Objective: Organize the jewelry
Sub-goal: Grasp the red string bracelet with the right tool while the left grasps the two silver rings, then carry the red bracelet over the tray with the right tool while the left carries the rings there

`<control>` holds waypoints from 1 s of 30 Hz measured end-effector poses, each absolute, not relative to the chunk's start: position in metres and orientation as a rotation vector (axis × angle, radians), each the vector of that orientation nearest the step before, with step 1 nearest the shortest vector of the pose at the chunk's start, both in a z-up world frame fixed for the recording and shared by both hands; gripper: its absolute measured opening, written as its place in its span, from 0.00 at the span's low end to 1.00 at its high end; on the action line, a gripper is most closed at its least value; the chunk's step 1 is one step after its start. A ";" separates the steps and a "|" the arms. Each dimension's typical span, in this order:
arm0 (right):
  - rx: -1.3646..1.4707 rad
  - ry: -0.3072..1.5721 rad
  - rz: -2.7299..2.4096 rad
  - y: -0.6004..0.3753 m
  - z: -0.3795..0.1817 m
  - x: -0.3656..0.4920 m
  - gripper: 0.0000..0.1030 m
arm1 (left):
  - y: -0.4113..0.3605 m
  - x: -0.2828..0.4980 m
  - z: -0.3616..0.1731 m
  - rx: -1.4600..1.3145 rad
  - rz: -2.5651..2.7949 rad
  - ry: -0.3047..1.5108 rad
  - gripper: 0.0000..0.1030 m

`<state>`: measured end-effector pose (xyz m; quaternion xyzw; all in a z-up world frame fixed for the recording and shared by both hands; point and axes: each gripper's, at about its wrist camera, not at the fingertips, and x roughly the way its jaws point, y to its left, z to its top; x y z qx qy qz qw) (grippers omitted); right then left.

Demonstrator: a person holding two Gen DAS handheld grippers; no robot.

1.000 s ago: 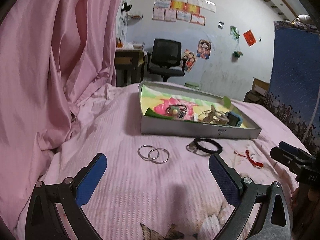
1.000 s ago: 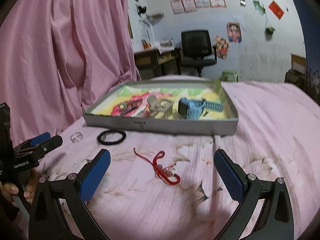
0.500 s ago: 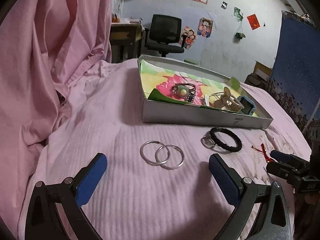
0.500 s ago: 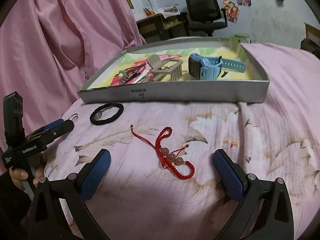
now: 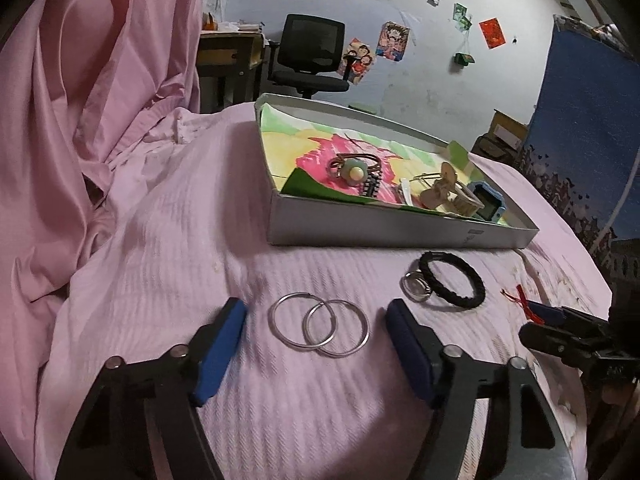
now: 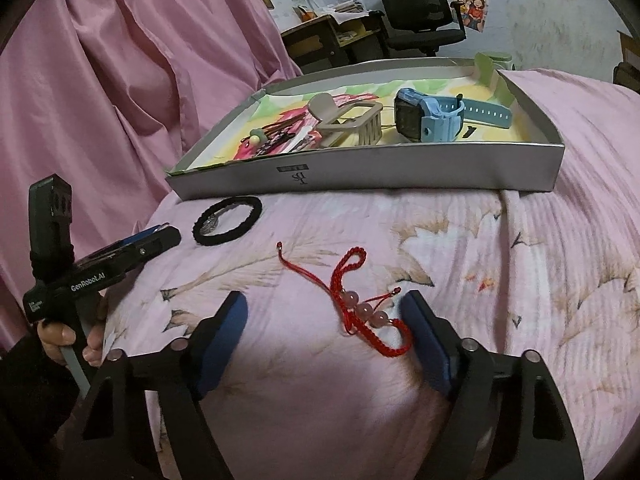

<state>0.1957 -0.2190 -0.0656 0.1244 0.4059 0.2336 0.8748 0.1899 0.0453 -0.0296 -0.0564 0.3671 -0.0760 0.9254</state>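
Two linked silver hoops [image 5: 318, 330] lie on the pink bedspread, right between the fingers of my left gripper [image 5: 316, 312], which is open and apart from them. A black hair band [image 5: 454, 284] with a small silver ring [image 5: 416, 292] at its edge lies further right. A red cord bracelet with pink beads [image 6: 360, 304] lies between the fingers of my right gripper [image 6: 325, 304], open, with the bracelet close to the right finger. The grey box [image 6: 360, 172] holds a blue watch [image 6: 424, 116], a beige hair claw [image 6: 344, 120] and other pieces.
A pink curtain [image 5: 80, 120] hangs along the left side of the bed. Behind the box stand an office chair [image 5: 312, 52] and a desk [image 5: 228, 52]. A hand [image 6: 60, 336] holds the left gripper's handle at the bed's left edge.
Both grippers have dropped lower and moved forward over the bed. Their jaws have narrowed, the left around the silver hoops, the right around the red bracelet.
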 end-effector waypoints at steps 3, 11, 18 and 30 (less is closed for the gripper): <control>0.264 0.845 0.493 -0.219 -0.066 0.195 0.59 | 0.042 0.186 -0.029 -0.105 -0.164 0.743 0.57; 0.269 0.835 0.496 -0.218 -0.066 0.195 0.38 | 0.039 0.176 -0.029 -0.092 -0.164 0.720 0.43; 0.269 0.830 0.503 -0.216 -0.066 0.195 0.27 | 0.027 0.169 -0.029 -0.048 -0.183 0.711 0.28; 0.263 0.815 0.519 -0.211 -0.066 0.193 0.09 | 0.023 0.161 -0.027 -0.047 -0.193 0.683 0.28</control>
